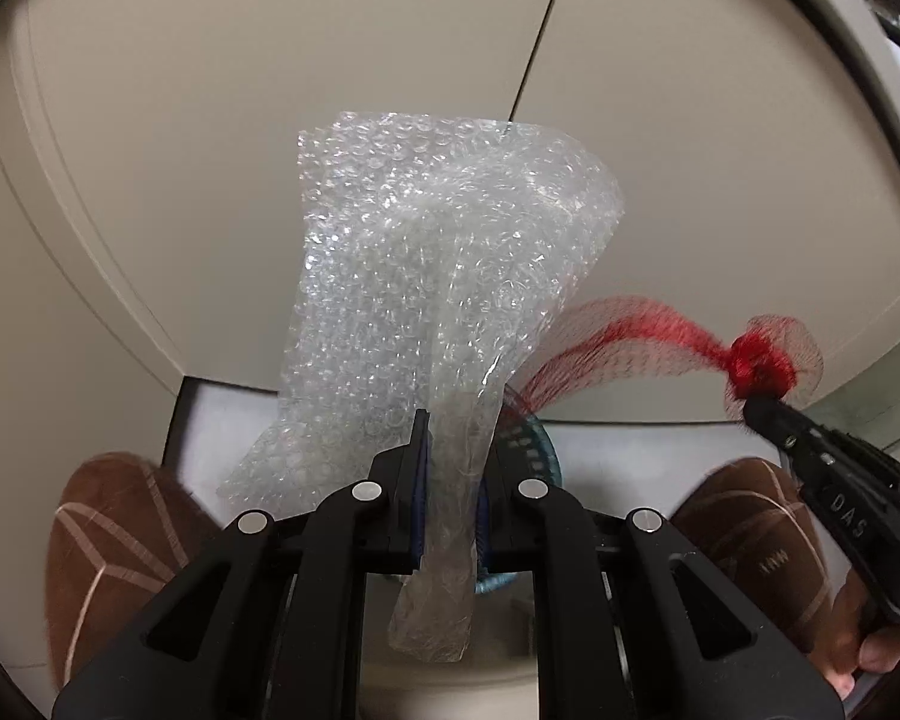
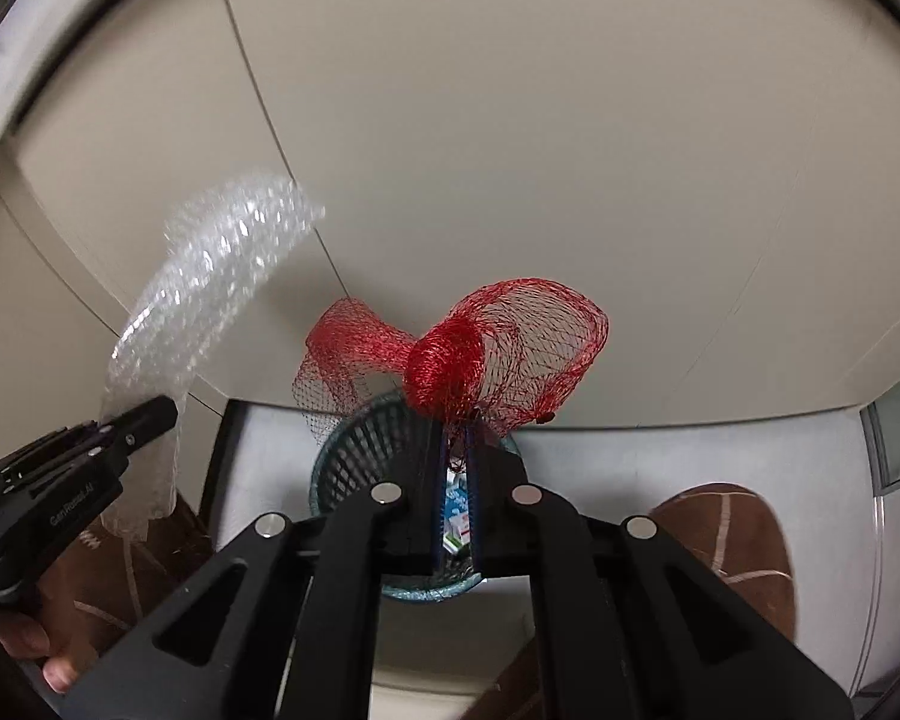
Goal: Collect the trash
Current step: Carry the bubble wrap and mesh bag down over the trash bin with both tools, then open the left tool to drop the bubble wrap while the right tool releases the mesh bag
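My left gripper (image 1: 453, 420) is shut on a clear sheet of bubble wrap (image 1: 426, 276) that stands up in front of the camera; the same sheet (image 2: 210, 294) and gripper (image 2: 162, 414) show at the left of the right wrist view. My right gripper (image 2: 457, 426) is shut on a red mesh net bag (image 2: 486, 354), held above a teal slatted waste basket (image 2: 360, 456) that has a printed wrapper inside. In the left wrist view the net (image 1: 690, 348) and right gripper (image 1: 756, 405) are at the right, and the basket rim (image 1: 540, 450) peeks out behind the bubble wrap.
Beige cabinet doors (image 2: 510, 150) fill the background close behind the basket. The basket stands on a pale grey floor (image 2: 660, 468). Brown slippers (image 1: 114, 534) (image 1: 750, 534) stand on either side of it.
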{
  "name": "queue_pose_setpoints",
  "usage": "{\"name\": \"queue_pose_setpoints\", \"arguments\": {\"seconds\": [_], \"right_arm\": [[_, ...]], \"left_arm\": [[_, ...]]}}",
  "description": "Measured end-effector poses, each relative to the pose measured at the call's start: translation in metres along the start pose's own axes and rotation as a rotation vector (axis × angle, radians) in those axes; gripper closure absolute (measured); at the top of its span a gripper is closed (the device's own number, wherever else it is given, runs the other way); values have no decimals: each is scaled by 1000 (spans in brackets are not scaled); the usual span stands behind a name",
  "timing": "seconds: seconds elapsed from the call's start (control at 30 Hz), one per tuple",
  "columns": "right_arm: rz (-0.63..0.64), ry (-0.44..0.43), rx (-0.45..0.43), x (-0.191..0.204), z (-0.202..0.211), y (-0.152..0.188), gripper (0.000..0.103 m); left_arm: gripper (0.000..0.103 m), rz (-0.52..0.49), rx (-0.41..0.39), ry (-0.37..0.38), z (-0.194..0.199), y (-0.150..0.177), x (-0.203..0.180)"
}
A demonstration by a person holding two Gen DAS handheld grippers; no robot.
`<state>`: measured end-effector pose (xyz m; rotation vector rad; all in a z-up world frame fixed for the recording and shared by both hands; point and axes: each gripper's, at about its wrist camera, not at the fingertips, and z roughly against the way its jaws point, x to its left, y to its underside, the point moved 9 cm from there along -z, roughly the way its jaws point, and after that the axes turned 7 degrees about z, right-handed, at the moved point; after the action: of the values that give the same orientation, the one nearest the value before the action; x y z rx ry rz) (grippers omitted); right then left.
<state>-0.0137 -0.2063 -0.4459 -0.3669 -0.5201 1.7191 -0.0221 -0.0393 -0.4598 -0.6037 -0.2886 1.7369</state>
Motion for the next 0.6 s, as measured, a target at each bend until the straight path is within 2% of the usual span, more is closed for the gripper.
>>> {"name": "queue_pose_setpoints", "arguments": {"seconds": [0.17,0.23,0.3,0.47,0.6], "right_arm": [[-7,4,37,2,-47,1,98],[-8,0,58,4,-64,9,98],[-18,-21,86,8,-78,17,98],[-25,5,138,2,-101,27,98],[-65,23,150,-2,-106,25,98]], "left_arm": [[92,4,48,55,-45,8,1],[92,-21,76,52,-61,15,4],[92,-27,145,34,-82,25,10],[92,6,293,55,-120,44,15],[92,-40,326,39,-132,55,10]]}}
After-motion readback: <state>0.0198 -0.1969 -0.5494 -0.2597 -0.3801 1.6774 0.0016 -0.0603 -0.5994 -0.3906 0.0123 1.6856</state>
